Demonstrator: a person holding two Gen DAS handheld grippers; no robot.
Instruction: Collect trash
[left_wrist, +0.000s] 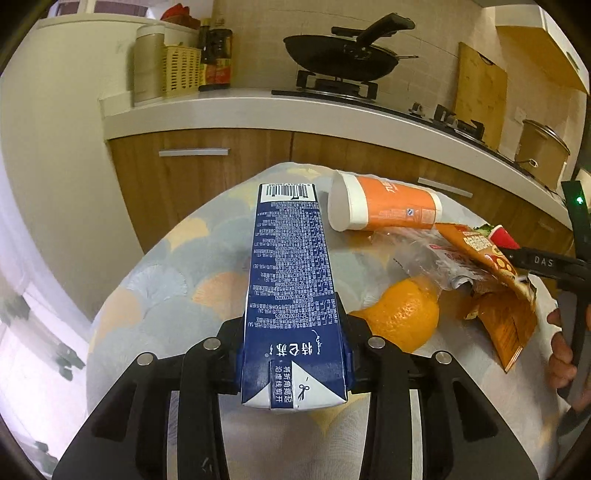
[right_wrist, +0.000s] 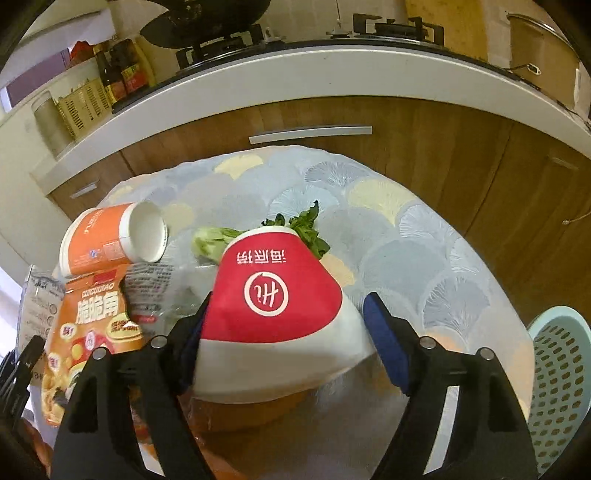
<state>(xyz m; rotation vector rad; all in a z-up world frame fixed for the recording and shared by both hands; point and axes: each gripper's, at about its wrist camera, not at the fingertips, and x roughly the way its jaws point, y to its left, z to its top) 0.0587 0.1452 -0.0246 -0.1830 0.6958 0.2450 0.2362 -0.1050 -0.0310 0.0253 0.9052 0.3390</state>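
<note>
My left gripper (left_wrist: 293, 354) is shut on a dark blue milk carton (left_wrist: 291, 280) and holds it lengthwise above the table. An orange cup (left_wrist: 384, 205) lies on its side behind it, beside an orange (left_wrist: 402, 317), a clear plastic wrapper (left_wrist: 428, 258) and an orange snack bag (left_wrist: 495, 295). My right gripper (right_wrist: 284, 332) stands around a red and white paper cup (right_wrist: 277, 306) lying on its side; the left pad touches it, the right pad stands slightly apart. The orange cup (right_wrist: 110, 240), the snack bag (right_wrist: 88, 332) and green leaves (right_wrist: 306, 229) lie around it.
The round table has a fan-patterned cloth (right_wrist: 424, 251). A light blue perforated basket (right_wrist: 561, 384) stands at the table's right edge. Behind the table runs a kitchen counter (left_wrist: 258, 110) with wooden cabinets, a wok on the stove (left_wrist: 343, 59) and a pot (left_wrist: 543, 147).
</note>
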